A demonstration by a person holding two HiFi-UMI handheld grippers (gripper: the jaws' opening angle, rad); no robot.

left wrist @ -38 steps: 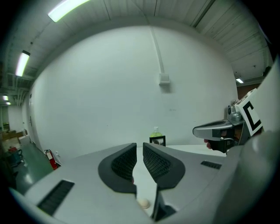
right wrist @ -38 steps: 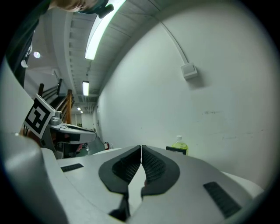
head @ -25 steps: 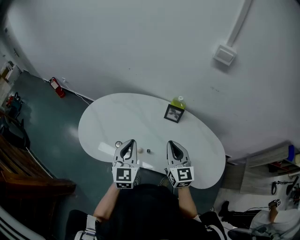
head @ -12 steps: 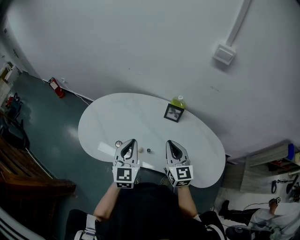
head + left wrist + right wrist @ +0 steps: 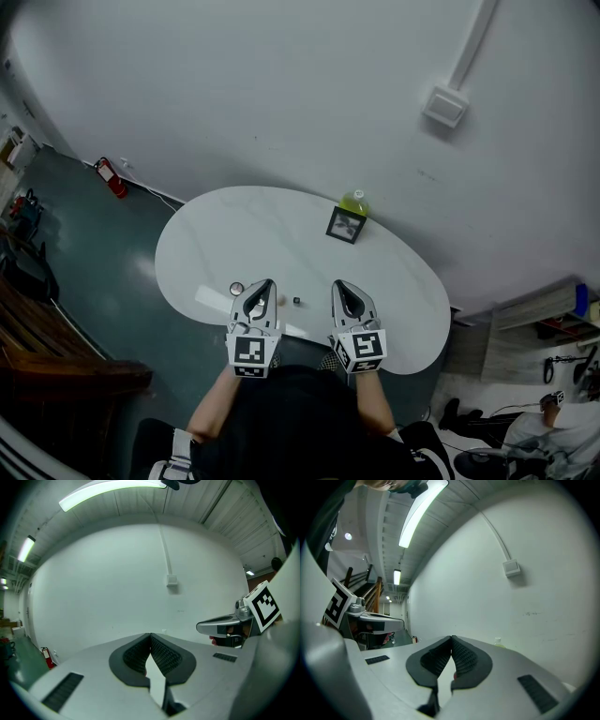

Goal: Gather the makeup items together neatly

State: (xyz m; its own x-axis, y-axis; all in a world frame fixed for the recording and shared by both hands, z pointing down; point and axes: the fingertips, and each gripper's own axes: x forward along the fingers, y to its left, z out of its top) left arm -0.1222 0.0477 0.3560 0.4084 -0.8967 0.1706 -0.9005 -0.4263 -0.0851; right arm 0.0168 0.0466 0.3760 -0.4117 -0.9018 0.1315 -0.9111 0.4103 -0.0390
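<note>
Makeup items (image 5: pixel 280 300) sit on the near part of the white oval table (image 5: pixel 281 234), in the gap just beyond your two grippers; each is too small to identify.

Left gripper (image 5: pixel 262 282): jaws together, ribbed pads meeting at the tip in its own view (image 5: pixel 150 634), nothing between them. You hold it over the near table edge, pointing roughly level toward the wall.

Right gripper (image 5: pixel 337 283): jaws likewise closed tip to tip (image 5: pixel 452 637), nothing clamped. It is held parallel to the left one, apart from it, marker cubes toward you.

Items, left to right:
- round disc (image 5: pixel 237 288), just left of the left gripper's tip
- pale round piece (image 5: pixel 280 300), between the grippers, nearer the left one
- small dark piece (image 5: pixel 296 300), just right of the pale one, not touching it as far as you can see

Farther out: a small dark-framed picture (image 5: pixel 345 225) stands near the table's far right edge, well apart from the three pieces. A yellow-green bottle (image 5: pixel 354 202) stands just behind it, against the white wall (image 5: pixel 281 94).

On the wall, up and right, a white box (image 5: pixel 444 107) with a conduit rising from it. On the green floor (image 5: pixel 94 244) to the far left, a red fire extinguisher (image 5: pixel 108 174) by the wall.
</note>
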